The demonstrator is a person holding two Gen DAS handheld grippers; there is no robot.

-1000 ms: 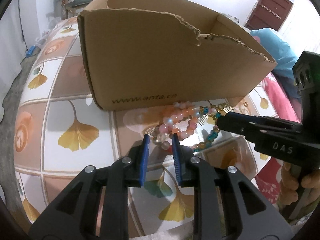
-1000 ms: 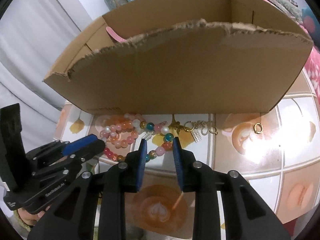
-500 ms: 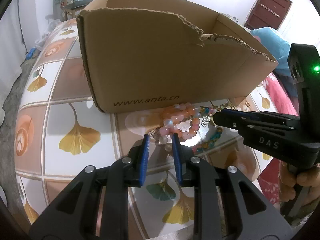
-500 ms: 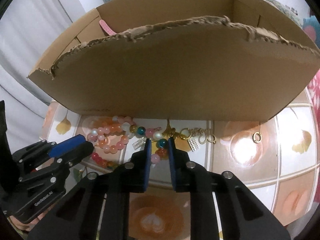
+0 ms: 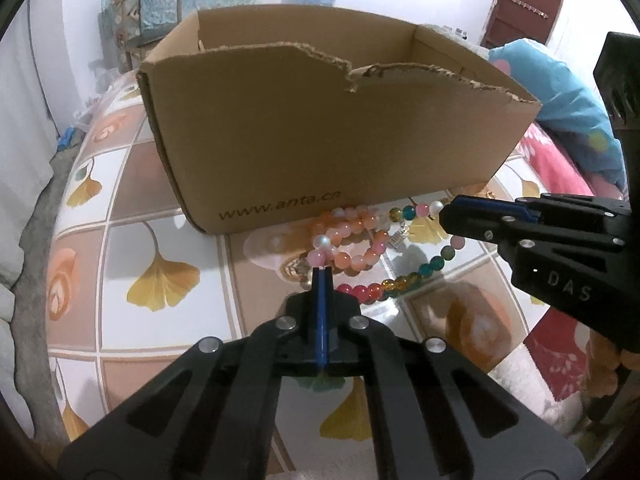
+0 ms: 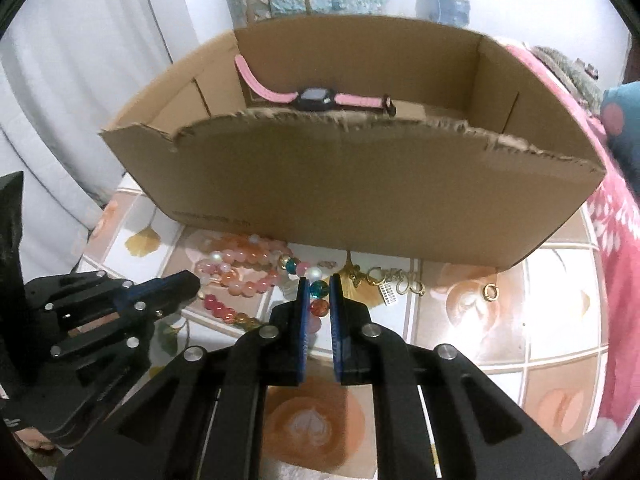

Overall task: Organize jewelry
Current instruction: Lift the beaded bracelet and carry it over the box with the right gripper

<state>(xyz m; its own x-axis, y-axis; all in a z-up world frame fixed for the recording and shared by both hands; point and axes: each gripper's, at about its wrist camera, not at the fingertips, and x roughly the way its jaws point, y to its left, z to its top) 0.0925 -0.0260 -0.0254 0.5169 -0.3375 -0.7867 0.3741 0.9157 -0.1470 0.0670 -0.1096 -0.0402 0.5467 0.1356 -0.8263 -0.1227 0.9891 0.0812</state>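
A: What is different from one second ago?

B: The left gripper (image 5: 322,270) has just been closing. Its blue pads were apart before; now they meet flat, with the tips at the pink and orange bead bracelet (image 5: 352,236), and I cannot tell if a string is caught. The right gripper (image 6: 319,286) has also just been closing; its pads now squeeze the multicoloured glass bead bracelet (image 6: 319,289), a teal bead and a red bead between them.

A: Where is the jewelry?

B: On the tiled table with ginkgo leaf pattern (image 5: 160,276), just before the torn brown cardboard box (image 5: 320,140). A pink strap watch (image 6: 312,98) lies inside the box.

A: Any writing?

B: "www.anta.c…" on the box wall, "DAS" on the right gripper's body.
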